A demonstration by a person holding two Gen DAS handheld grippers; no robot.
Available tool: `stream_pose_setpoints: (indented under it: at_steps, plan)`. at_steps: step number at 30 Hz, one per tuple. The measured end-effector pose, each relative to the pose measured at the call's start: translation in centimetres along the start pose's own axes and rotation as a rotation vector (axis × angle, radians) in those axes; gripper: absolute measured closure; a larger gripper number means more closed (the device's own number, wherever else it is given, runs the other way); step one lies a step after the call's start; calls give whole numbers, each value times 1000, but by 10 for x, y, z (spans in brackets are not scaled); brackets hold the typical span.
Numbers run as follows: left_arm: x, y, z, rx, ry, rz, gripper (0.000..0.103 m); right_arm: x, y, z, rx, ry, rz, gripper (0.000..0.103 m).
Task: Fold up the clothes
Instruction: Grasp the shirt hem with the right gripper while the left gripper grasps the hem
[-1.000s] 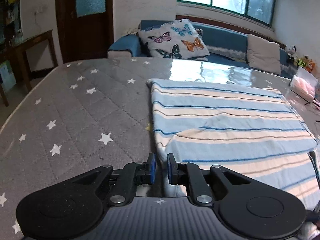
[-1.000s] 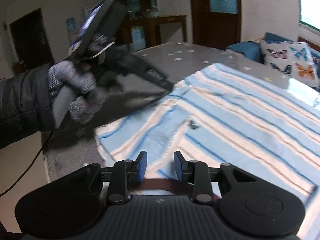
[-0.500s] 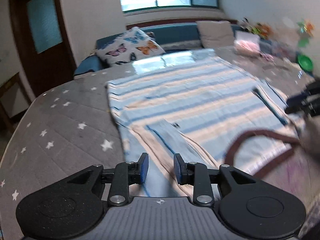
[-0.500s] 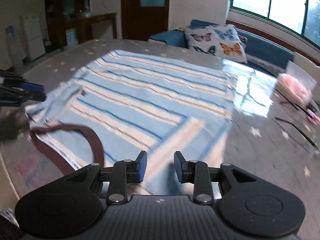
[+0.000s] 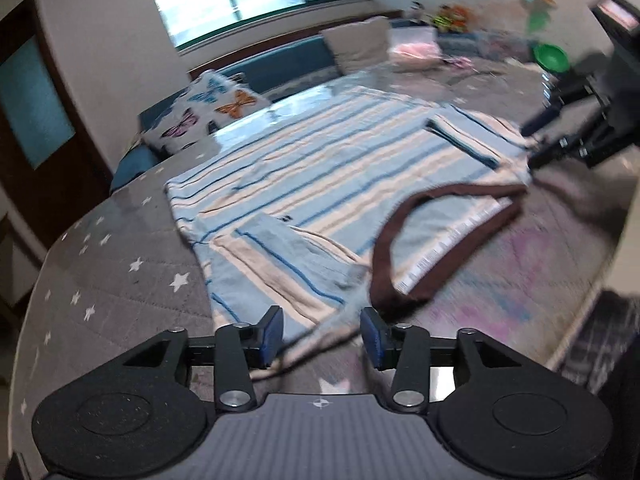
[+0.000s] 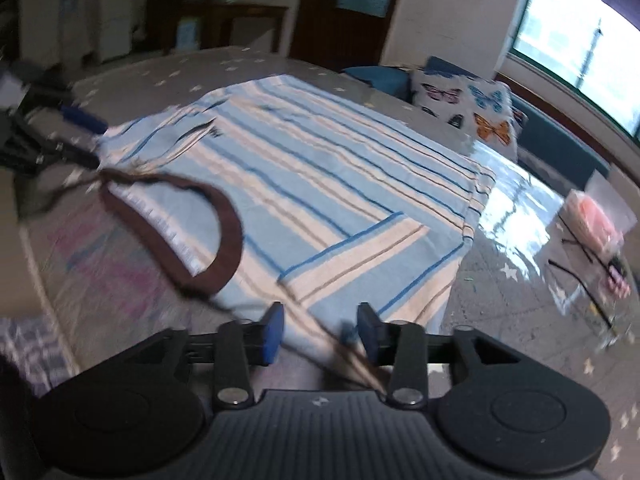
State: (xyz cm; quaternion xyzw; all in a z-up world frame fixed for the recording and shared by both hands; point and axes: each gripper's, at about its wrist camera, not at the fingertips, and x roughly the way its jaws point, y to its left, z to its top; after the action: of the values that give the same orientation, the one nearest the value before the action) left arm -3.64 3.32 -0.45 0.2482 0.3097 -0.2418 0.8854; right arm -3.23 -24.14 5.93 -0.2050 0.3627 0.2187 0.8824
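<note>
A blue, cream and white striped shirt (image 5: 340,168) lies flat on the star-printed table cover (image 5: 120,288), its brown collar (image 5: 400,240) toward me and a sleeve (image 5: 280,256) folded inward. My left gripper (image 5: 322,336) hovers over the near shoulder corner. Its jaws are opening, with loose cloth between the pads and not pinched. My right gripper (image 6: 320,332) is at the other shoulder of the shirt (image 6: 320,168), jaws also opening over the hem edge. Each gripper shows in the other's view: right gripper (image 5: 532,144), left gripper (image 6: 94,142).
A butterfly cushion (image 5: 216,108) rests on a blue sofa behind the table. A clear bag with pink contents (image 6: 596,220) and black cables (image 6: 580,248) lie on the right. A green bowl (image 5: 554,56) stands far back. The table's near edge runs just past the collar (image 6: 224,240).
Both grippers have swung round to the collar end of the shirt, one at each shoulder. Their jaws have widened, the left from nearly shut. The sleeves now lie folded on the shirt.
</note>
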Motion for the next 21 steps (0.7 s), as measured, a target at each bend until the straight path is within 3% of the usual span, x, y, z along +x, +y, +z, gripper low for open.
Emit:
stream_pose_setpoints:
  at_steps: [6,11,15,20,21]
  plan:
    - [13,-9,1,98,-14,7,52,-2,7,-5,-98,19,19,51]
    - [22,1,5,114,-22,-51,53,4,-3,-6,-93,13,54,47]
    - [28,9,8,103,-12,-121,72,10,-19,-3,-37,28,120,49]
    - [29,15,8,99,1,-126,71,14,-32,-2,4,40,147,66]
    - [29,16,7,101,2,-122,71,14,-33,-2,7,43,145,75]
